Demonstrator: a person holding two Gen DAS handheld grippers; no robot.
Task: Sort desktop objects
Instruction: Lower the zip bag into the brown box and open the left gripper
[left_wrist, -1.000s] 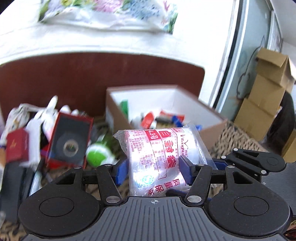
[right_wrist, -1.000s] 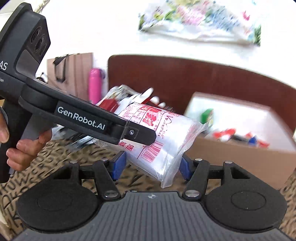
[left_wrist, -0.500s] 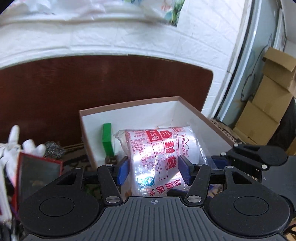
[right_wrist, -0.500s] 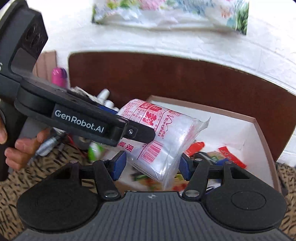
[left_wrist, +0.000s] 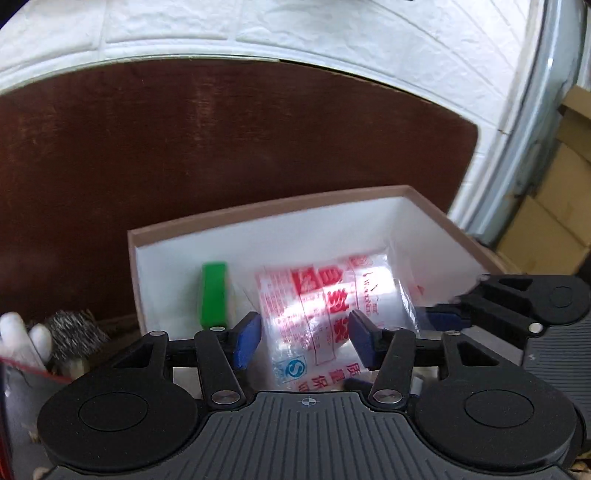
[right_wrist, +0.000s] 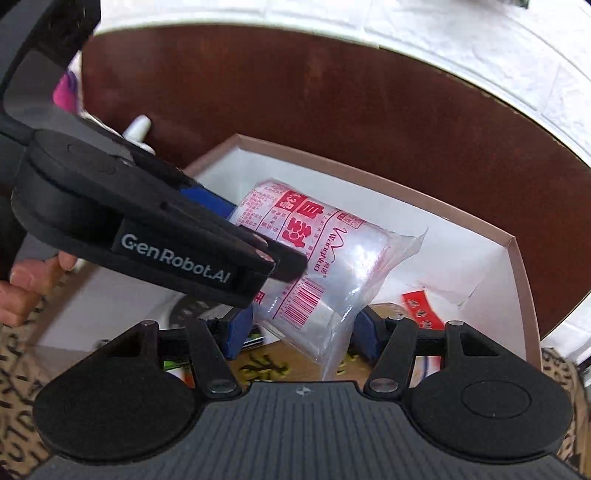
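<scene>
The left gripper (left_wrist: 304, 341) is opening around a clear plastic bag (left_wrist: 332, 314) above the white box (left_wrist: 332, 236). The right gripper (right_wrist: 299, 328) grasps the bag's other end. A green block (left_wrist: 213, 291) leans on the back wall; red packets (right_wrist: 421, 306) lie below.

We see the clear pack of zip bags (left_wrist: 325, 314), printed in red, lying tilted between our left jaws, its lower end reaching between our right jaws, over the white-lined box (right_wrist: 519, 266) beyond them.
</scene>
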